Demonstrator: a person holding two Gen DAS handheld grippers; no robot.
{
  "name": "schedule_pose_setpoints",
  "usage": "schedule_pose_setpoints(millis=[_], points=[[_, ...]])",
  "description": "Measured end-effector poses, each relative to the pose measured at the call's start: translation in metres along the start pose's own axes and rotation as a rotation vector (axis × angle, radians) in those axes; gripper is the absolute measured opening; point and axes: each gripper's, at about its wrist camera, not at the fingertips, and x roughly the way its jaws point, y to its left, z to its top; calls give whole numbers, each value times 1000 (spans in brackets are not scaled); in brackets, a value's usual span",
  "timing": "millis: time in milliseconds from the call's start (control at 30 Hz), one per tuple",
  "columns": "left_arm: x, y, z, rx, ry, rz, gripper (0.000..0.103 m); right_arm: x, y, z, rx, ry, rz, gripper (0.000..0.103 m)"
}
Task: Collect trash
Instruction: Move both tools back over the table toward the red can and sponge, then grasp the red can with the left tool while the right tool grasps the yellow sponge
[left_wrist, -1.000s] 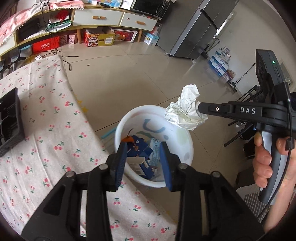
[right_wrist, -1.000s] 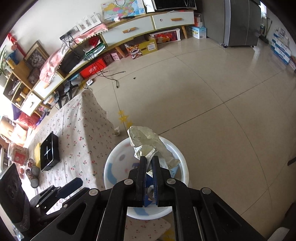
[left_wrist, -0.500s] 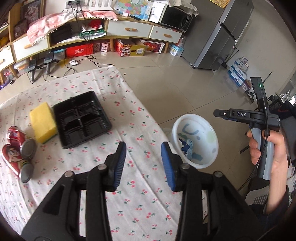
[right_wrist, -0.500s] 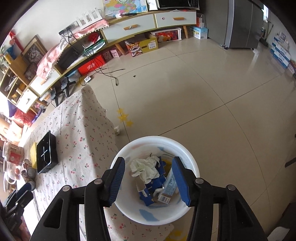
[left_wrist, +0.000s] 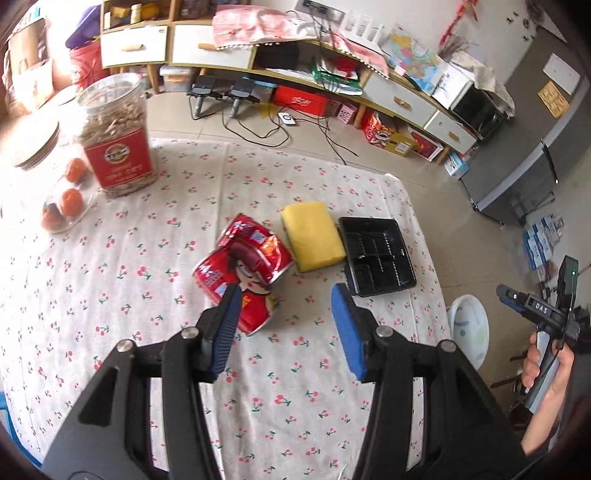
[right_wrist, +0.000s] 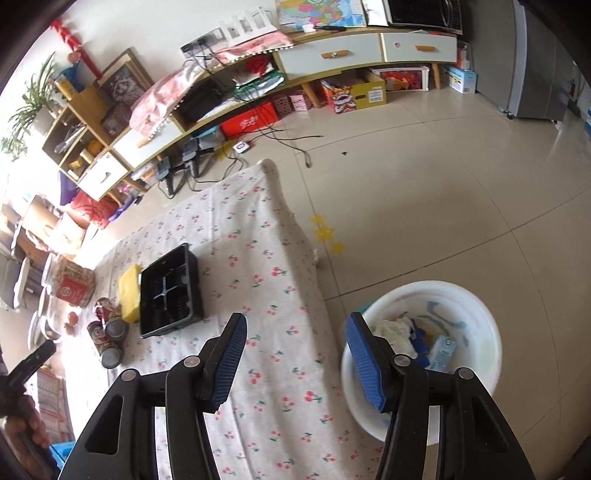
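Crushed red cans (left_wrist: 243, 269) lie on the cherry-print tablecloth, beside a yellow sponge (left_wrist: 313, 235) and a black plastic tray (left_wrist: 375, 256). My left gripper (left_wrist: 284, 330) is open and empty, hovering just short of the cans. My right gripper (right_wrist: 295, 360) is open and empty over the table's edge, next to the white bin (right_wrist: 476, 302) on the floor. The bin holds crumpled white paper (right_wrist: 393, 332) and blue cartons. The cans (right_wrist: 107, 338), sponge (right_wrist: 129, 293) and tray (right_wrist: 171, 291) also show in the right wrist view. The bin (left_wrist: 469, 328) shows at the table's right in the left wrist view.
A jar with a red label (left_wrist: 116, 138) and a clear box of oranges (left_wrist: 64, 206) stand at the table's far left. A stack of plates (left_wrist: 35, 142) lies behind them. A long shelf unit (right_wrist: 332, 59) and cables on the floor lie beyond the table.
My right gripper opened and dropped the crumpled paper into the bin. My left gripper swung from the bin back over the table to the red cans and opened wider.
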Motion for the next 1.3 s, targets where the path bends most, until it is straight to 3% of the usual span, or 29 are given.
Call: schedule_pose_setpoints(millis=[333, 500, 633, 933, 1300], points=[[14, 41, 2, -93, 34, -21, 52, 41, 113, -13, -144, 70, 126, 58], [30, 27, 15, -104, 39, -86, 52, 75, 172, -17, -197, 112, 201, 58], [54, 13, 29, -114, 69, -73, 59, 102, 211, -18, -245, 131, 198, 58], [105, 3, 43, -87, 145, 62, 60, 123, 224, -8, -249, 120, 177, 58], [127, 19, 43, -87, 202, 107, 58, 145, 247, -5, -347, 144, 276, 58]])
